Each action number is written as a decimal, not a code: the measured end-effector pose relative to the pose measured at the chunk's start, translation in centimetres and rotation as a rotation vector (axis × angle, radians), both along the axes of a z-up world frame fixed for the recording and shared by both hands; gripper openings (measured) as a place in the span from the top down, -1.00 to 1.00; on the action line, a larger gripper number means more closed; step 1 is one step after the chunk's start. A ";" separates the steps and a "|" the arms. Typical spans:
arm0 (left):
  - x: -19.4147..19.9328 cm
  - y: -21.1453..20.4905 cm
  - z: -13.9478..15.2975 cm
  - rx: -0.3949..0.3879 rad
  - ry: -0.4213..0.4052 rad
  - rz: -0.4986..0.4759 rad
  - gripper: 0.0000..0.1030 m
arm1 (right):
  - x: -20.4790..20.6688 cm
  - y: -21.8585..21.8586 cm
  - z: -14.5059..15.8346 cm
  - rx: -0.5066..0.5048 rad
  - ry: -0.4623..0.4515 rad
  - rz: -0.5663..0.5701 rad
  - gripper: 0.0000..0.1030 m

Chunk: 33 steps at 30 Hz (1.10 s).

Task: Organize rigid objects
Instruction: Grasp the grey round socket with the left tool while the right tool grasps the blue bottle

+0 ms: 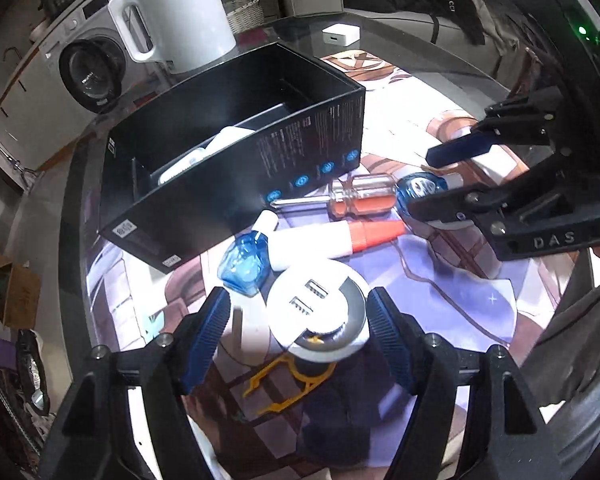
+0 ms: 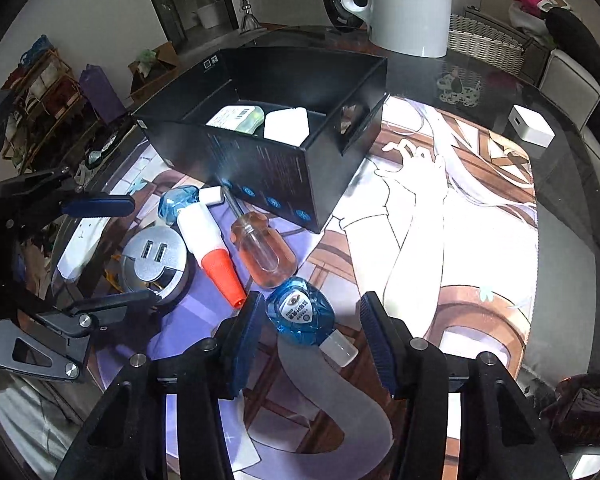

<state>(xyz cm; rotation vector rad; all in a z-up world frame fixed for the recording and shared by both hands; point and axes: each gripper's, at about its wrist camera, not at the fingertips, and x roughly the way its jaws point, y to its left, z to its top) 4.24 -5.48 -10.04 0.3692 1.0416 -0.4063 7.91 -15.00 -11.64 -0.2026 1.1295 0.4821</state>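
While the left gripper [image 1: 298, 316] spreads its fingers around the round silver USB socket puck [image 1: 316, 312], the right gripper [image 2: 308, 340] straddles, fingers apart, the blue glass bottle [image 2: 302, 312] on the tabletop [image 2: 480, 240] near the black open cardboard box [image 2: 268, 152].

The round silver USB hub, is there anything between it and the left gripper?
Nothing visible. The left gripper is open, and the USB hub already sits between its fingers. The blue bottle and the white tube lie just beyond it, near the black box, not in the way.
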 end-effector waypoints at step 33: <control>0.9 -1.6 0.7 -0.011 -0.028 -0.036 0.70 | -1.9 1.8 -0.3 -0.059 -0.026 0.118 0.42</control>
